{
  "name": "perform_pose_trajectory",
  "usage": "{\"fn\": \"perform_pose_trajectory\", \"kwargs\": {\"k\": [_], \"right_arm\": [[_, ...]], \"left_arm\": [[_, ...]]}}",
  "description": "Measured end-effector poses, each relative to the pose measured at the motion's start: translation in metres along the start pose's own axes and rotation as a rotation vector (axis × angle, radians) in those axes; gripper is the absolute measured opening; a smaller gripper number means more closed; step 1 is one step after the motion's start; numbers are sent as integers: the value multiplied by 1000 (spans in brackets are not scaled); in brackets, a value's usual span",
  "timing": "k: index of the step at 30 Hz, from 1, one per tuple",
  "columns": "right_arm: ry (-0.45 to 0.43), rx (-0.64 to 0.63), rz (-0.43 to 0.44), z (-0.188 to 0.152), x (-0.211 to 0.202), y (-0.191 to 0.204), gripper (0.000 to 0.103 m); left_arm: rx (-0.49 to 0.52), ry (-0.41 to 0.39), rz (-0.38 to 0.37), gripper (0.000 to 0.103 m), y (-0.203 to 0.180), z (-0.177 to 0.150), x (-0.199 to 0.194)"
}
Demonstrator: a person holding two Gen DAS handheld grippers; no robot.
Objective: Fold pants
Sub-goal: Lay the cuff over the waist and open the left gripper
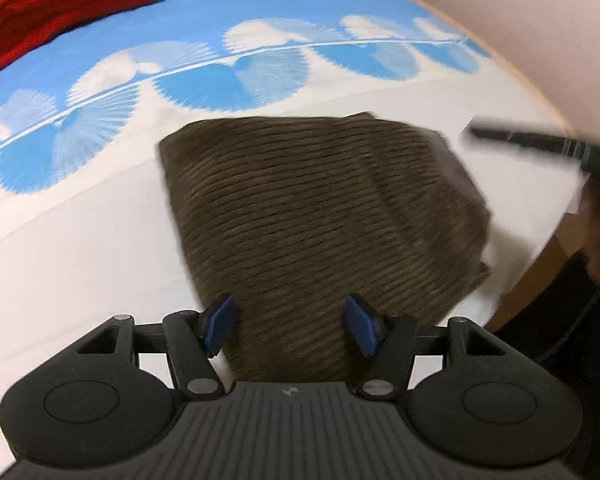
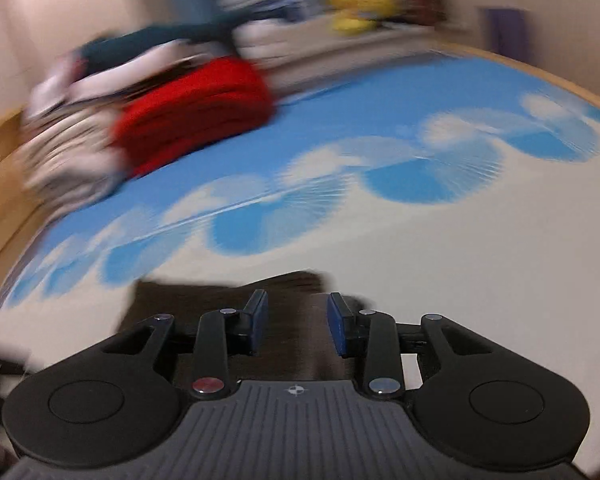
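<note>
1. Brown ribbed pants point(image 1: 320, 208) lay folded into a compact bundle on the white near part of a blue-and-white sheet point(image 1: 80, 240).
2. The left gripper point(image 1: 290, 326) hovered wide apart over their near edge, holding nothing.
3. The right gripper point(image 2: 298, 322) was likewise spread and empty, above the pants.
4. Red folded clothes point(image 1: 68, 4) sat far left.

Soft, even indoor light, strong fisheye bending at the edges, and heavy motion blur in the right-wrist view.

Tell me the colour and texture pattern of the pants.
The pants are dark olive-brown with fine corduroy-like ribbing, clearest in the left wrist view.
</note>
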State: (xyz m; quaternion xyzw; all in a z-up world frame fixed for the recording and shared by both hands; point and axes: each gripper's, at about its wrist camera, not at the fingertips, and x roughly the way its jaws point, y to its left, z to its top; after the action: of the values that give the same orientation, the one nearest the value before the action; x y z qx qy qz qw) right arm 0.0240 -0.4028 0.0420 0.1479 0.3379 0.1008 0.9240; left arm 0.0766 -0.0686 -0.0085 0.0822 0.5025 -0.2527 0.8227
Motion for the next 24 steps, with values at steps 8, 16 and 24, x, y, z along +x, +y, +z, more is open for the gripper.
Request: {"fn": "perform_pose_trajectory", "kwargs": {"k": [8,16,24], "right_arm": [[325,-253,26,-32,39,18,32],[360,-258,-102,-35,66,8,36],[199,-241,-61,-14,52,12,37]], "left_arm": [[204,116,106,66,-25,11,21],[222,-105,112,47,-9,72,7],[99,59,176,30,29,82,86]]}}
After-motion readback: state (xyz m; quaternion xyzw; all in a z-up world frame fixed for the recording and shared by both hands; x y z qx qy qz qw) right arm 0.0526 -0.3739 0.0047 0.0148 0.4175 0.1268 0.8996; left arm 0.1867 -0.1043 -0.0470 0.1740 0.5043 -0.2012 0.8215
